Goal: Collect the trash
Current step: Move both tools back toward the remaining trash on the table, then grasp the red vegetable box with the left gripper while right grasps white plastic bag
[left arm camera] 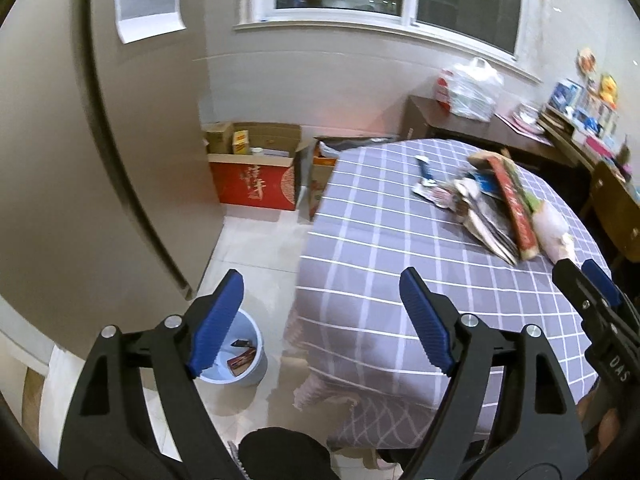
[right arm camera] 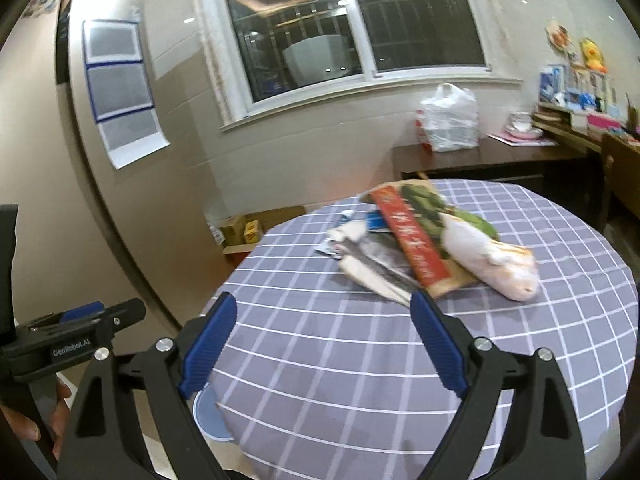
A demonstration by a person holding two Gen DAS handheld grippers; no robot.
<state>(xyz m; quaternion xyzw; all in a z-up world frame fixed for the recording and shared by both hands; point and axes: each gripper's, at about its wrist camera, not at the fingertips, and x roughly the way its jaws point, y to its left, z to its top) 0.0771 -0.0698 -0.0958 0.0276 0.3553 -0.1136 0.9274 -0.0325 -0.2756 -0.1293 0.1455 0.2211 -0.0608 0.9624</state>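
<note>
Lilac checked tablecloth (right arm camera: 400, 360) covers a round table; trash pile (right arm camera: 420, 248) of wrappers, a red-banded packet and a pale bag sits mid-table. Left gripper (left arm camera: 320, 320) spread wide, empty, over the table edge and floor. Right gripper (right arm camera: 324, 344) spread wide, empty, short of the pile. Light blue bin (left arm camera: 244, 360) on the floor holds a few scraps

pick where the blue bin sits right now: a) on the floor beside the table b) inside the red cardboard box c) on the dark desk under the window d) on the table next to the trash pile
a: the left wrist view shows the blue bin standing on the pale floor tiles next to the hanging edge of the checked tablecloth, with a few scraps already inside it, while the trash pile lies up on the table.
</note>
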